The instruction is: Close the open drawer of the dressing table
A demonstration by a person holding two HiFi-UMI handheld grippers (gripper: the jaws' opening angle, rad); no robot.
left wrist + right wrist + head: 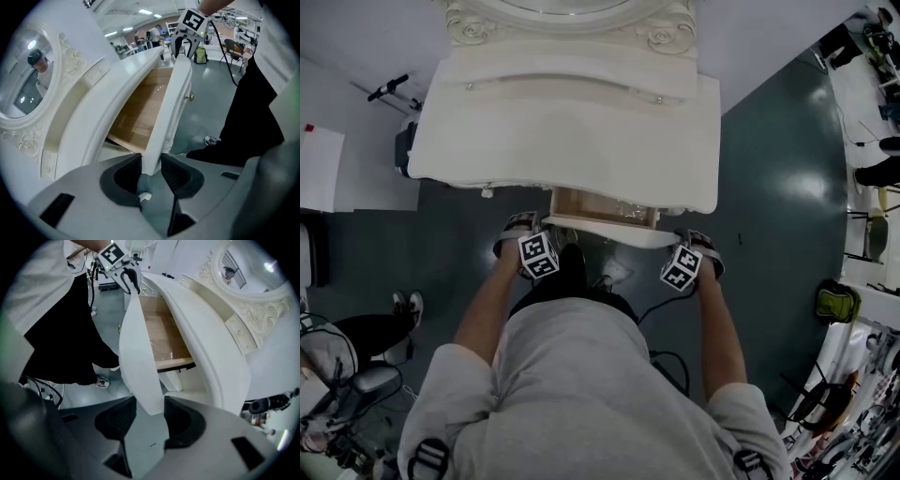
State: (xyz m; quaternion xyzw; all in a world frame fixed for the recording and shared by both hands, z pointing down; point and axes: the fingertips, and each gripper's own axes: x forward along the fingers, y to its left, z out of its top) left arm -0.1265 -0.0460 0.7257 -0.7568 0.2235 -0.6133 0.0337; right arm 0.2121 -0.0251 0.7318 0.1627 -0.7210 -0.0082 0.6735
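We had L gripper [523,229] & R gripper [699,242] each clamped, jaws wide, on left/right ends of drawer front [609,231] for an even push; drawer [602,203] stuck out at near side of dressing table [572,131].

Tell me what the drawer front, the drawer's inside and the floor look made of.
The drawer front: likely painted wood or board, with a smooth off-white satin coat and no grain showing. The drawer's inside: wood or wood-look panel, tan with a faint sheen. The floor: probably coated concrete or vinyl, dark grey-green with a glossy light reflection.
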